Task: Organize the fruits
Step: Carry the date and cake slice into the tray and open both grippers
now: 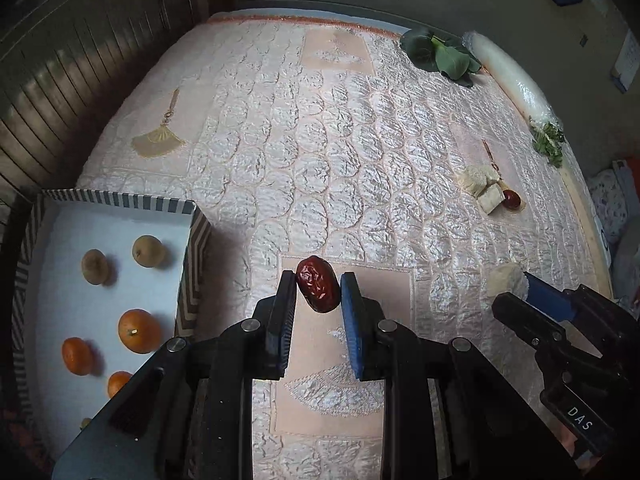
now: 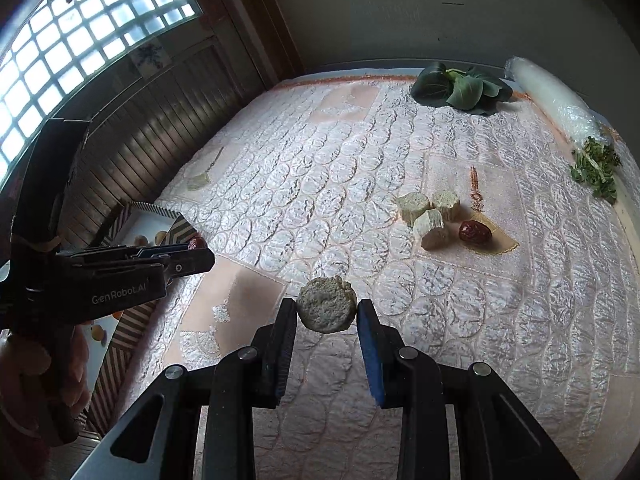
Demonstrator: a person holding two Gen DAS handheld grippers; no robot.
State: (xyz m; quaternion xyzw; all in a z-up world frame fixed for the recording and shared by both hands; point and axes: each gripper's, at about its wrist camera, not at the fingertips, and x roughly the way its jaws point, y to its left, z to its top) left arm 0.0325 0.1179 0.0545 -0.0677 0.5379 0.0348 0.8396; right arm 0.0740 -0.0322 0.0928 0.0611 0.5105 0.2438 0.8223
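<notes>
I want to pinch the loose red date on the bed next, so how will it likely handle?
The loose red date looks small and wrinkled, so probably light and grippy. Its oval shape may roll if nudged on the quilted cover. It lies close beside pale chunks, which a pinch might bump.

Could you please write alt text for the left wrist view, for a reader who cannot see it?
The left gripper holds a red date above a quilted bedspread. A striped tray at left holds oranges and brown fruits; the right gripper holds a pale chunk.
</notes>
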